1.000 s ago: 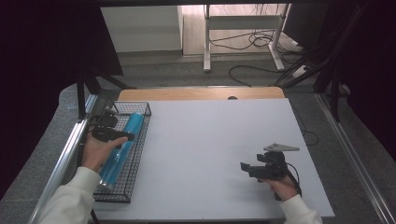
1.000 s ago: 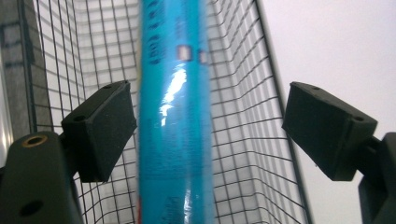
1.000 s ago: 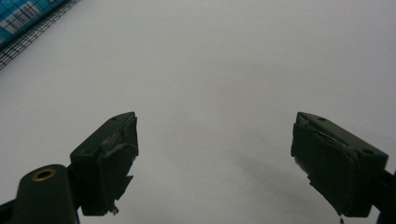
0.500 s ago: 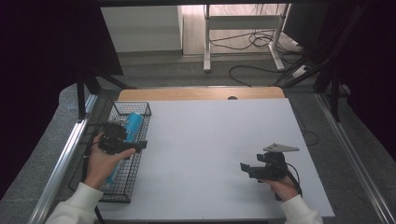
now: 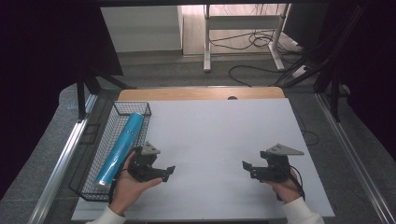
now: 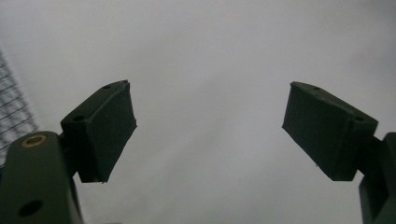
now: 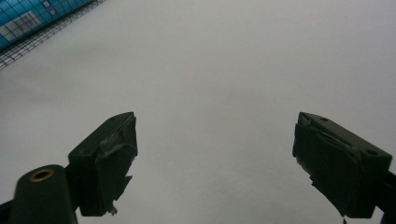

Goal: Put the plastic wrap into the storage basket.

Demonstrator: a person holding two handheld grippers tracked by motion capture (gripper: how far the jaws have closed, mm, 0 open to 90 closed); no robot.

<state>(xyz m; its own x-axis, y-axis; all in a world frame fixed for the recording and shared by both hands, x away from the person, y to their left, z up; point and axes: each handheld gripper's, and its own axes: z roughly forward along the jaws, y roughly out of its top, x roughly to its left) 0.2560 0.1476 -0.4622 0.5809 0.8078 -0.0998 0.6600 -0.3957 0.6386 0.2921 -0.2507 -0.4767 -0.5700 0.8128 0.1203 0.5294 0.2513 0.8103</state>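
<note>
- The blue tube (image 5: pixel 120 146) lies flat in the wire basket (image 5: pixel 91 185), just to the outer side of the left gripper (image 5: pixel 166 172) and a little beyond it.
- Its long axis follows the length of the basket: one end points away from the person toward the far end, leaning slightly toward the middle of the table (image 5: pixel 219 140); the other end points back at the person's left hand (image 5: pixel 128 186).
- In the right gripper view the tube (image 7: pixel 32 18) shows as a blue printed strip behind the basket mesh, far ahead and to the left of that gripper's jaws.
- The left gripper has its jaws spread with nothing between them; they have just been closing a little. They point across the bare table toward the right gripper (image 5: pixel 246 167).
- The right gripper is also spread wide and empty, well apart from the tube, aimed back toward the left one.
- Against a second ago: the left gripper then hung over the basket at the tube; it has since come out over the basket's inner rim onto the table and nearer the person.
- The tube lies as before, and the right gripper has kept its place.
</note>
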